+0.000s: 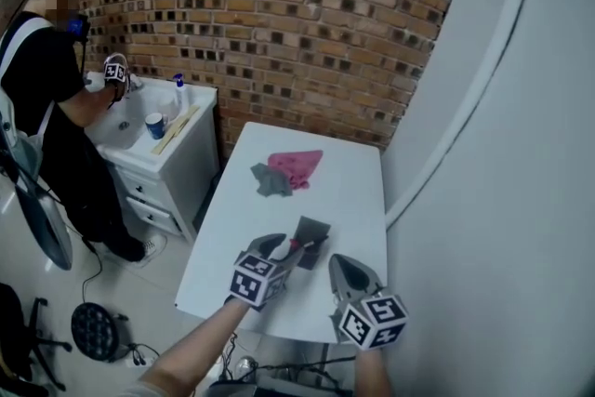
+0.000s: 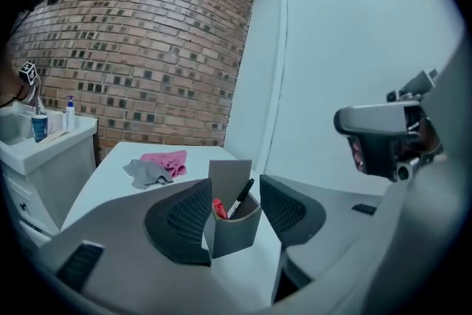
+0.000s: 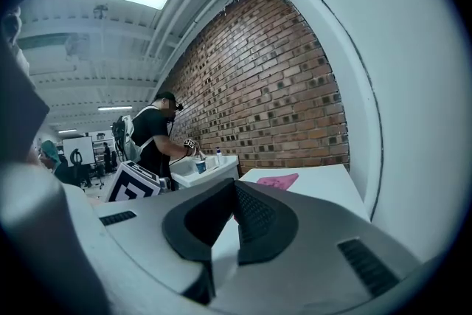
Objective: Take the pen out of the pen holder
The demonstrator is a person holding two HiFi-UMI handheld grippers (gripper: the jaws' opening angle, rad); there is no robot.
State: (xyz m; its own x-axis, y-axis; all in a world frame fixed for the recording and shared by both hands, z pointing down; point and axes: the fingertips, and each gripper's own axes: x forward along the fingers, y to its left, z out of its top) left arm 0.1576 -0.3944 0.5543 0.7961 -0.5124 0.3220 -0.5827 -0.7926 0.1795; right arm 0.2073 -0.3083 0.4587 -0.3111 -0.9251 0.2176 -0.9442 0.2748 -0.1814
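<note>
A grey pen holder (image 1: 313, 232) stands near the front of the white table (image 1: 358, 191). In the left gripper view the holder (image 2: 234, 231) has a black pen (image 2: 242, 196) leaning in it beside a red-capped one (image 2: 219, 209). My left gripper (image 1: 290, 248) is open, its jaws standing on either side of the holder (image 2: 232, 206), the left pad close to its wall. My right gripper (image 1: 342, 265) hangs to the right of the holder near the table's front edge. Its jaws meet at the tips (image 3: 234, 186) with nothing between them.
A pink cloth (image 1: 297, 167) and a grey cloth (image 1: 270, 181) lie further back on the table. A white wall (image 1: 502, 153) runs close along the right. Left of the table a person (image 1: 51, 88) works at a white sink cabinet (image 1: 172, 167).
</note>
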